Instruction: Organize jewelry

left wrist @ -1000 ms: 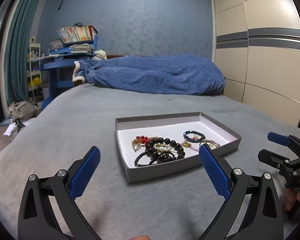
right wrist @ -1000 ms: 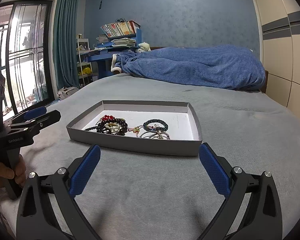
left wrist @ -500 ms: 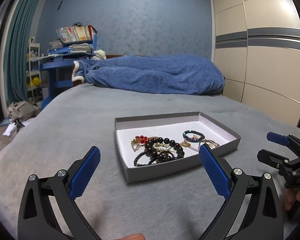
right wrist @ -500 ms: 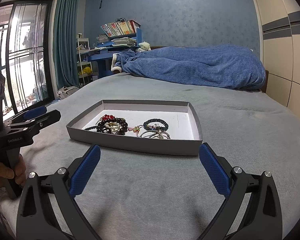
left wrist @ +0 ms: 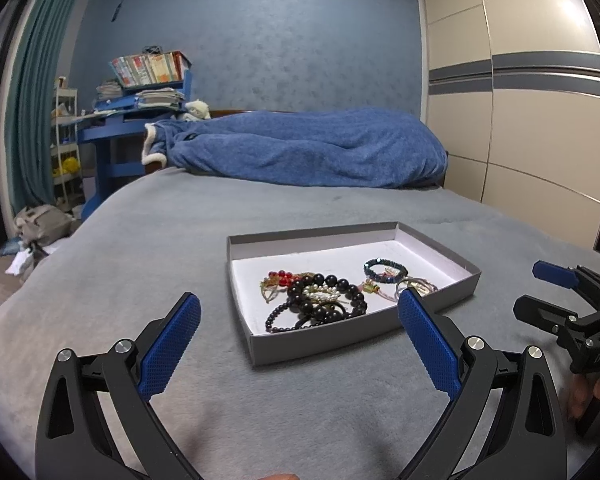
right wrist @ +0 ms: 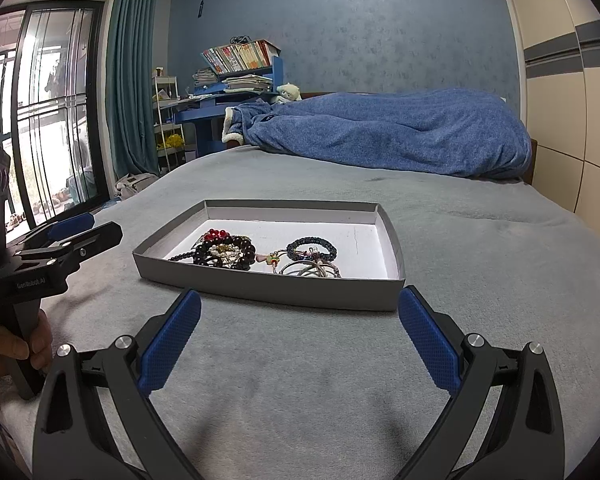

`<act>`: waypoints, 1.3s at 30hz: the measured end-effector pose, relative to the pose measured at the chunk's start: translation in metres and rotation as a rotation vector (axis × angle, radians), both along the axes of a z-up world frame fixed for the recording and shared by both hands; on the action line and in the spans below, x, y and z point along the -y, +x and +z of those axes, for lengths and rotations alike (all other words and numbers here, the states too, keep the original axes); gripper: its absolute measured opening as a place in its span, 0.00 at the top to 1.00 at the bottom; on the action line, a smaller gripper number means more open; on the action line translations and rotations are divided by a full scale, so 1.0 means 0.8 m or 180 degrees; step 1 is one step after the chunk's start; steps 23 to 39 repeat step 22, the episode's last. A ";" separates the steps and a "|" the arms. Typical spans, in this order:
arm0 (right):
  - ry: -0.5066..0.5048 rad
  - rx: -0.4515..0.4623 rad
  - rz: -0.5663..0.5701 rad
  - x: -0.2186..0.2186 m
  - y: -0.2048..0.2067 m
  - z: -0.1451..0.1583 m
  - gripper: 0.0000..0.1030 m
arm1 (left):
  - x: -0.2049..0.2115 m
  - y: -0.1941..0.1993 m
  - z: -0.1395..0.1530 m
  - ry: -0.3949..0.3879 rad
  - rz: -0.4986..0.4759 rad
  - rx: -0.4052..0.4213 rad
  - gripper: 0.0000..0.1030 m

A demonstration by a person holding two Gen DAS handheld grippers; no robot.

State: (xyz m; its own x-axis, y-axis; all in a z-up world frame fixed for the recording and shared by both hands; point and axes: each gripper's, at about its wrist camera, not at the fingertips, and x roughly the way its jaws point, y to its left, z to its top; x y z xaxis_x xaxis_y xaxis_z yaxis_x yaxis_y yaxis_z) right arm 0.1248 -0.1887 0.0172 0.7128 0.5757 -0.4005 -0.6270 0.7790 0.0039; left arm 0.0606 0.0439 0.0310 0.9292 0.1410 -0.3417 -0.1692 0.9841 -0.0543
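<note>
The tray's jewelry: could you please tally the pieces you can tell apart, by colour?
Black bead bracelets: 2
Red bead piece: 1
Teal bracelet: 1
Silver bangles: 1 cluster
Total: 5, though the pile in the tray is tangled, so this is approximate.

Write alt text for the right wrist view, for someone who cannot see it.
A shallow grey cardboard tray holding a tangle of beaded bracelets sits on a grey blanket-covered bed. The open right claw with blue padded fingers frames it from below, touching nothing. The left claw waits at the left edge, also empty.
</note>
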 end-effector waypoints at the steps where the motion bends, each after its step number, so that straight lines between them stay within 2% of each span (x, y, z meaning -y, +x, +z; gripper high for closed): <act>1: 0.0000 0.0001 0.0000 0.000 0.000 0.000 0.05 | 0.000 0.000 0.000 0.0002 -0.0003 -0.0001 0.05; 13: 0.0002 -0.0005 -0.0001 0.000 -0.002 -0.001 0.05 | 0.004 -0.001 -0.001 0.0065 -0.0105 -0.0019 0.05; 39: 0.0000 -0.0009 -0.0001 -0.001 -0.003 -0.001 0.05 | 0.003 -0.002 -0.001 0.0057 -0.0105 -0.0026 0.05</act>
